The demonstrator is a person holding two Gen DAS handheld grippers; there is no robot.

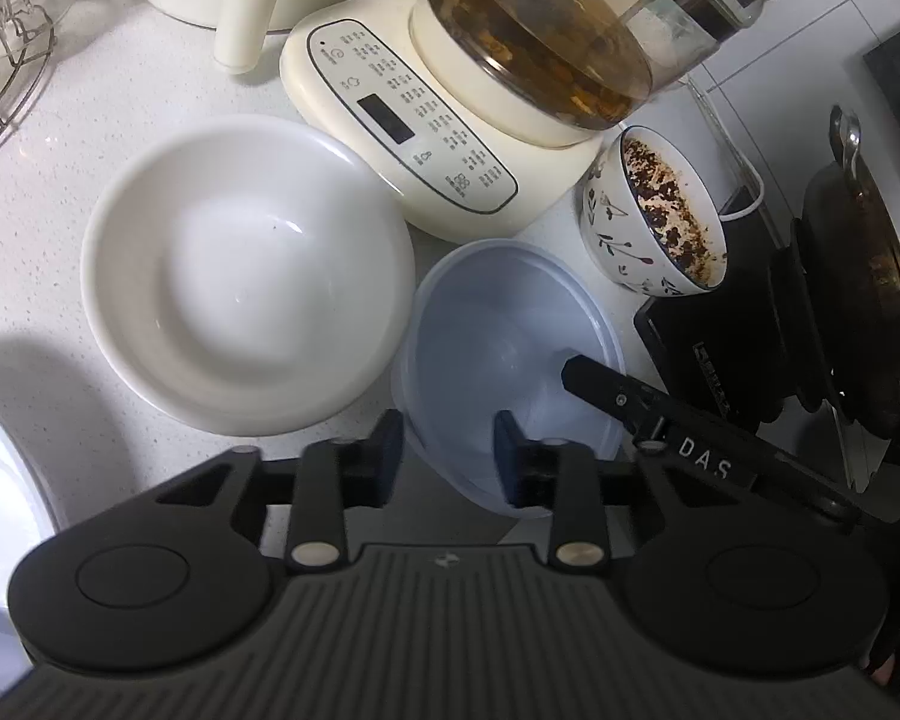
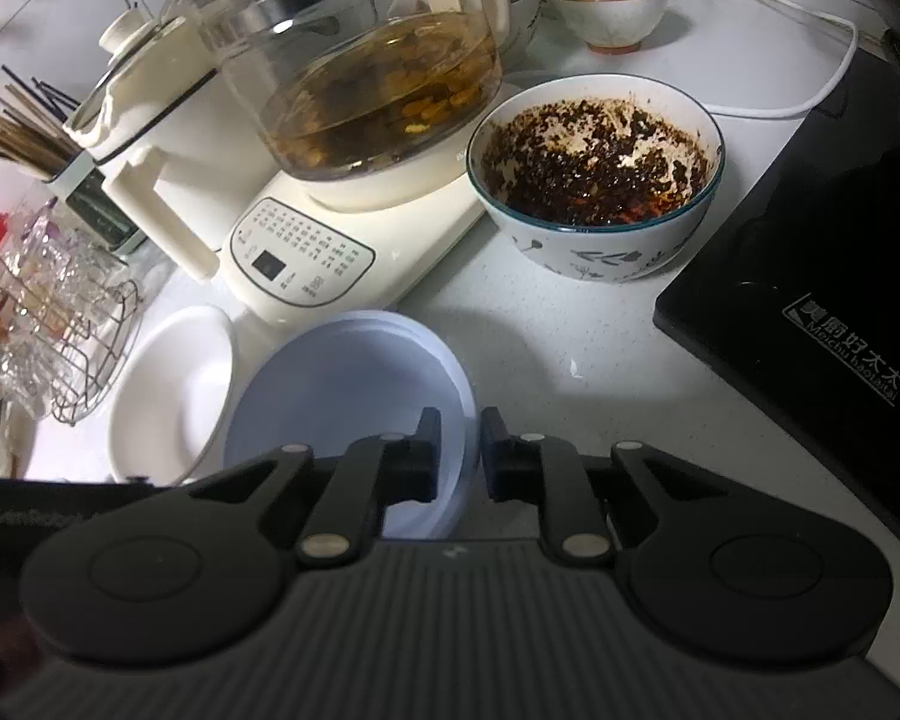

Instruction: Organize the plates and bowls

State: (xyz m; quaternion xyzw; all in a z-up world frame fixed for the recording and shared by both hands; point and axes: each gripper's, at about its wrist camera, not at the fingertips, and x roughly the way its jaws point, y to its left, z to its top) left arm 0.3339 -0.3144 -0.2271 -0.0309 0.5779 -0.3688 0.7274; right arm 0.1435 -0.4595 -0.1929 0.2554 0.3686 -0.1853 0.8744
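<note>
Both grippers are on the pale blue plastic bowl (image 1: 498, 336), which sits on the white counter (image 1: 60, 192) between the big white bowl (image 1: 246, 276) and the dirty patterned bowl (image 1: 654, 216), right in front of the cream kettle base (image 1: 402, 126). The left gripper (image 1: 448, 456) straddles the near rim, one finger outside the wall and one inside, jaws narrowed; from here I can't quite tell whether the pads actually press the thin plastic. The right gripper (image 2: 457, 450) comes in on the bowl's other side, its jaws drawn almost together over the rim, and it looks pinched on the wall. The sensible play, I'd judge, is a level lift with both hands rising together, because this light, flexible rim will buckle or slip if one side leads. Keep it clear of the patterned bowl's messy edge and the kettle base, then nest it toward the white bowl just beside it.
</note>
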